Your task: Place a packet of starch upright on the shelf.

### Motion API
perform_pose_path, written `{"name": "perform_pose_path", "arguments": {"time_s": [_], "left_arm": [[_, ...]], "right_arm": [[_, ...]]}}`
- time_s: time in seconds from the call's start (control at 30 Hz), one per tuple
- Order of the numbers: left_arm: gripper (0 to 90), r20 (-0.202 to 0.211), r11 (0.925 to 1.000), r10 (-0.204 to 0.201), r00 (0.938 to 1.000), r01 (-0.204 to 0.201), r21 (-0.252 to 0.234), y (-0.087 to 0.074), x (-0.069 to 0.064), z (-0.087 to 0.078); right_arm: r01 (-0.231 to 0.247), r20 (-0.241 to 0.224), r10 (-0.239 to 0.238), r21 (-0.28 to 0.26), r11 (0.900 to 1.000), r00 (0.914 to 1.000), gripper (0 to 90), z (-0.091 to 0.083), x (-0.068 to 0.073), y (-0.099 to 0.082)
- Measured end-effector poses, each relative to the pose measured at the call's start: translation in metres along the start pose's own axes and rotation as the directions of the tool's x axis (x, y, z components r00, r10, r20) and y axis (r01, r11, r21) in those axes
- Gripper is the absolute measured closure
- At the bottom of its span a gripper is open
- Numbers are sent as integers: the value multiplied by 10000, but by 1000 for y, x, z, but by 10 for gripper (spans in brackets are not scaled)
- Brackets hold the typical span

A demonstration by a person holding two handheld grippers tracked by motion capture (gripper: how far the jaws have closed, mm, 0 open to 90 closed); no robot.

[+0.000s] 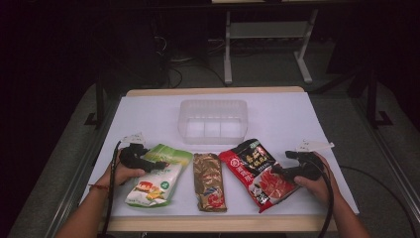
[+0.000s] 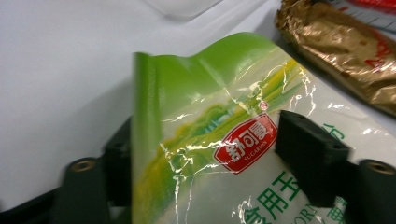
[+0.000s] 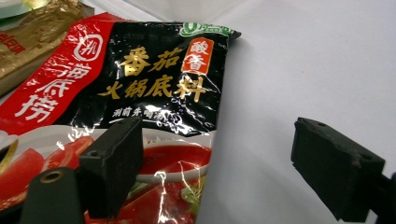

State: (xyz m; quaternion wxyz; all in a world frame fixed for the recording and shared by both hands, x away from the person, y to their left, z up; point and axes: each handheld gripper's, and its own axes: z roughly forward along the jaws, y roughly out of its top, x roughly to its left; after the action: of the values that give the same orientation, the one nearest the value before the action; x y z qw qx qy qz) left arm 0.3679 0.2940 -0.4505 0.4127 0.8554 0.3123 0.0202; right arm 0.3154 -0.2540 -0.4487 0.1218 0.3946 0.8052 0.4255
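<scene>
High view first: we see a white table [image 1: 148, 111] with three packets in a row along its near edge and a clear plastic tub [image 1: 213, 120] behind them. Our left gripper [image 1: 157, 164] sits over the upper left edge of the green and white bag [image 1: 154, 179], which is the leftmost packet. Left gripper view shows this bag's [image 2: 224, 154] curled edge standing between the two jaws, one jaw behind the film and one in front; they stand apart and we see no pinch on it, so the bag lies released. Beside it lies a gold packet [image 1: 209, 181], and then a red and black packet [image 1: 258, 170]. Our right gripper [image 1: 278, 171] rests at that packet's right edge. Right gripper view shows its jaws spread wide, one above the red and black packet [image 3: 140, 93], the other above bare table [image 3: 303, 60], gripping nothing.
</scene>
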Motion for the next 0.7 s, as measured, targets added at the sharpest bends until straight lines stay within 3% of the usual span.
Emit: {"name": "perform_pose_path", "arguments": {"time_s": [0.07, 0.1, 0.2, 0.23, 0.27, 0.33, 0.4, 0.57, 0.7], "left_arm": [[473, -477, 9994, 323, 9983, -316, 145, 0, -4, -1], [473, -579, 9993, 341, 9977, -330, 198, 0, -4, -1], [642, -828, 9993, 371, 9959, -367, 64, -3, -5, -2], [751, -912, 9989, 459, 9948, -457, 42, -4, -7, -2], [751, -884, 9988, 488, 9949, -482, 86, -4, -7, -3], [846, -920, 9985, 549, 9942, -550, 11, -6, -10, -3], [896, -918, 9983, 572, 9941, -579, -41, -6, -11, -4], [899, -871, 9984, 189, 9960, -234, -513, -8, -10, -10], [900, -786, 9956, 325, 9964, -392, -852, -8, -12, -21]], "right_arm": [[-3, -37, 3, -5, 10000, 10000, 163, 0, 0, 0], [-3, -37, 3, -5, 10000, 10000, 163, 0, 0, 0], [-13, -84, 13, 30, 10000, 10000, 163, 0, 0, 0], [49, -118, -49, 65, 10000, 9999, 163, 0, 1, 0], [49, -118, -49, 65, 10000, 9999, 163, 0, 1, 0], [70, -130, -69, 64, 10000, 9999, 163, 0, 1, 0], [36, -99, -36, 37, 10000, 9999, 163, 0, 0, 0], [29, -93, -30, -99, 9999, 10000, 163, -1, -2, 2], [-6, -45, 5, -190, 9998, 10000, 163, -2, -4, 3]]}}
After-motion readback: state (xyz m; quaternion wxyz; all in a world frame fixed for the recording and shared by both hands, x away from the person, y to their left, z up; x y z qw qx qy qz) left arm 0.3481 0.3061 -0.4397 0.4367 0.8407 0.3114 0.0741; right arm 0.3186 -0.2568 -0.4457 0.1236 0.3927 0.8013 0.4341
